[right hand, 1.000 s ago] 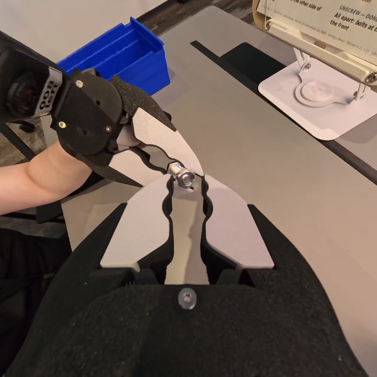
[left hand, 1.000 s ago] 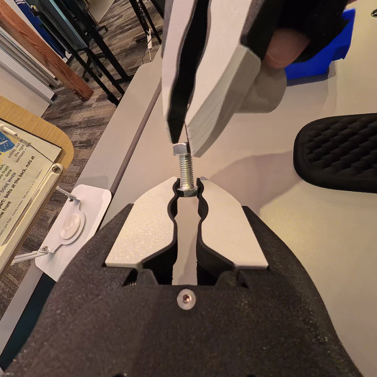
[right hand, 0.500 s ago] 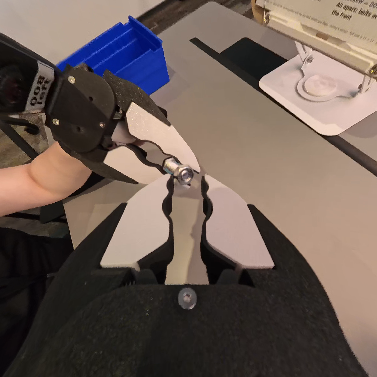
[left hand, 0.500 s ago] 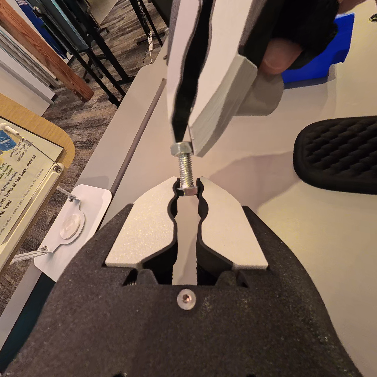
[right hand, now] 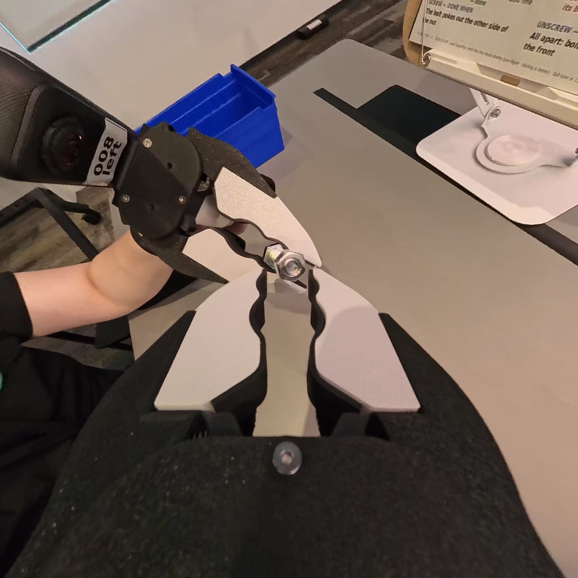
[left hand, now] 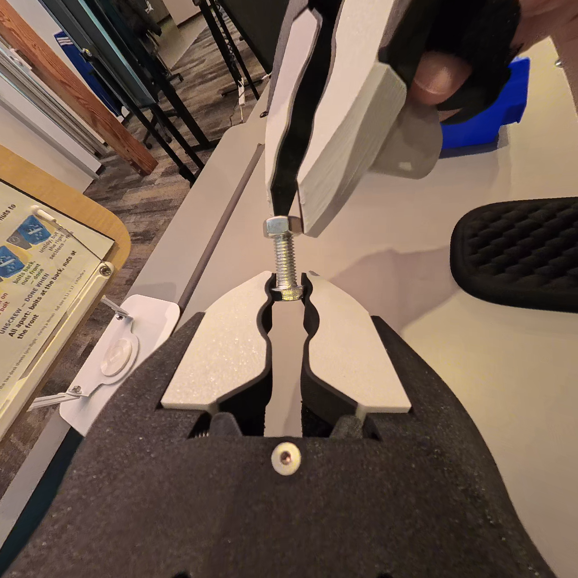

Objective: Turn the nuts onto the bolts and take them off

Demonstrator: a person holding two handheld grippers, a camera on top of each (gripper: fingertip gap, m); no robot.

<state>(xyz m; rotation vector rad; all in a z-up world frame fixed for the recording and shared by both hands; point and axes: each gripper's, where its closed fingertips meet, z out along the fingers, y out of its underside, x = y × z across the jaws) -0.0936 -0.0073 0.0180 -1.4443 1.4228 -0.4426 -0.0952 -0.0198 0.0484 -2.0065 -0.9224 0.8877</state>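
Observation:
A silver bolt [left hand: 284, 259] is held in the air between my two grippers, above the grey table [right hand: 422, 297]. My left gripper [left hand: 287, 287] is shut on the bolt's hex head [left hand: 287, 293], and the threaded shank points away from it. A silver nut [left hand: 280, 226] sits on the far end of the shank. My right gripper [right hand: 287, 274] comes in from above in the left wrist view, and its tips are closed on the nut [right hand: 291, 266]. In the right wrist view the left gripper [right hand: 272, 250] reaches in from the left.
A blue bin [right hand: 225, 115] stands on the table behind the left gripper. A white stand base [right hand: 500, 169] holding a printed sheet is at the right. A black padded armrest [left hand: 516, 253] lies to the right in the left wrist view. A person's forearm [right hand: 119, 281] holds the left gripper. My two grippers' fingertips are within a few centimetres of each other.
My right gripper has rolled around the bolt's axis with the nut in its tips, and the nut shows a different face. The left gripper keeps the bolt head held still.

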